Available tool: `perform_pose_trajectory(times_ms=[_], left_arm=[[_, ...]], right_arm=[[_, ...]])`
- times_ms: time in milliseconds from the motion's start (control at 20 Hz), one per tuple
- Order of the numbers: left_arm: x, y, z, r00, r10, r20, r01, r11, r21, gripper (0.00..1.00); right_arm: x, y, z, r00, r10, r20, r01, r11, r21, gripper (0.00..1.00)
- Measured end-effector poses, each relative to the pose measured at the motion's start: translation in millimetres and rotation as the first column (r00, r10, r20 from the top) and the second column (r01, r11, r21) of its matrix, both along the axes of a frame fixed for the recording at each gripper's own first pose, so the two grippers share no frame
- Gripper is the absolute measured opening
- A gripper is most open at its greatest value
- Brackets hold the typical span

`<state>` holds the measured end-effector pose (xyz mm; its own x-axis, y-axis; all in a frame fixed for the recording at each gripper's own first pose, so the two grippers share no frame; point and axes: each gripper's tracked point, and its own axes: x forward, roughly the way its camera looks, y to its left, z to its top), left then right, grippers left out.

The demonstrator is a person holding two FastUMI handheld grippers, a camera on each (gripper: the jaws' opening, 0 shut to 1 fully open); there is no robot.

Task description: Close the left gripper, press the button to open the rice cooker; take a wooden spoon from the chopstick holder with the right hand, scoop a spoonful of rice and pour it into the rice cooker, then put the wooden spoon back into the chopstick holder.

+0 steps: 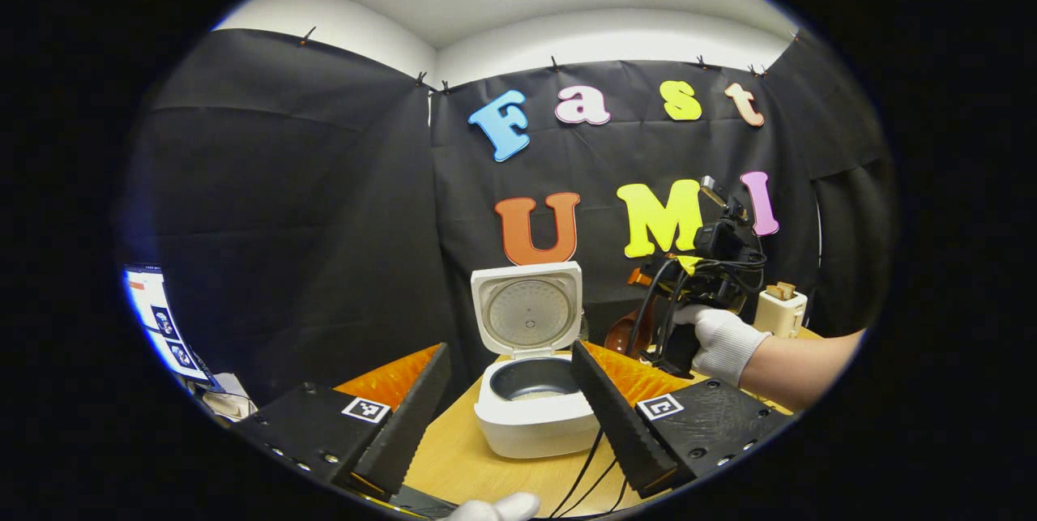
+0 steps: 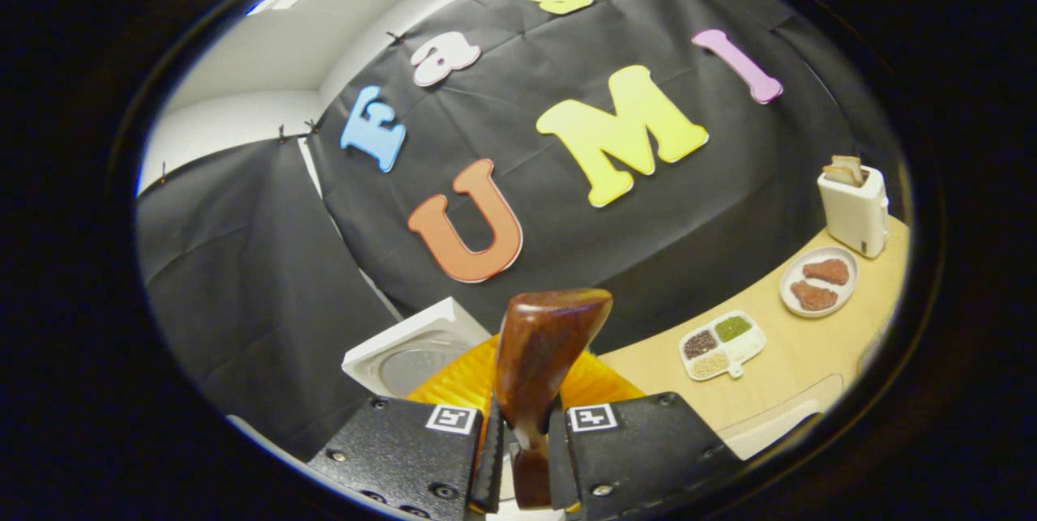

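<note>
Dark glossy wood is what you notice first, but going through the left gripper view: the left gripper has its fingers spread wide with nothing in them, hanging back in front of the rice cooker, whose lid stands open with a bit of rice showing in the pot. Off to the right a gloved hand carries the right gripper above the table, with the brown spoon bowl poking out toward the cooker. In the right gripper view the right gripper's fingers are clamped on the handle of the wooden spoon, bowl pointing up and away. Looks to me like the pour is done or about done; I can't see any chopstick holder, so I'd keep the spoon level, grip firm, and swing slowly until the holder comes in sight.
</note>
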<state>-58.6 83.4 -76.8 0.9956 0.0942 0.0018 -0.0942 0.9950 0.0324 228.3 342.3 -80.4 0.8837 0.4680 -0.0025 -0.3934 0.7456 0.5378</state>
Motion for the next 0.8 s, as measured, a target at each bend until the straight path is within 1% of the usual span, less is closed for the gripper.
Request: perform_pose_trajectory(times_ms=[100,350,600,800], left_arm=[[1,-8,2,1.000,-0.016,0.003,0.016,1.000,0.003,0.95],[8,-40,1,0.997,-0.074,-0.002,0.074,0.997,0.006,0.95],[18,-76,4,0.993,-0.117,-0.010,0.118,0.993,0.010,0.95],[27,-105,1,0.990,-0.135,-0.025,0.136,0.991,0.015,0.95]], right_arm=[[4,-32,-3,0.999,-0.038,-0.010,0.038,0.999,0.009,0.28],[23,-141,-19,0.985,-0.173,-0.028,0.173,0.985,0.008,0.28],[37,-264,-47,0.946,-0.319,-0.051,0.318,0.948,-0.021,0.28],[46,-345,-77,0.911,-0.406,-0.072,0.401,0.913,-0.068,0.28]])
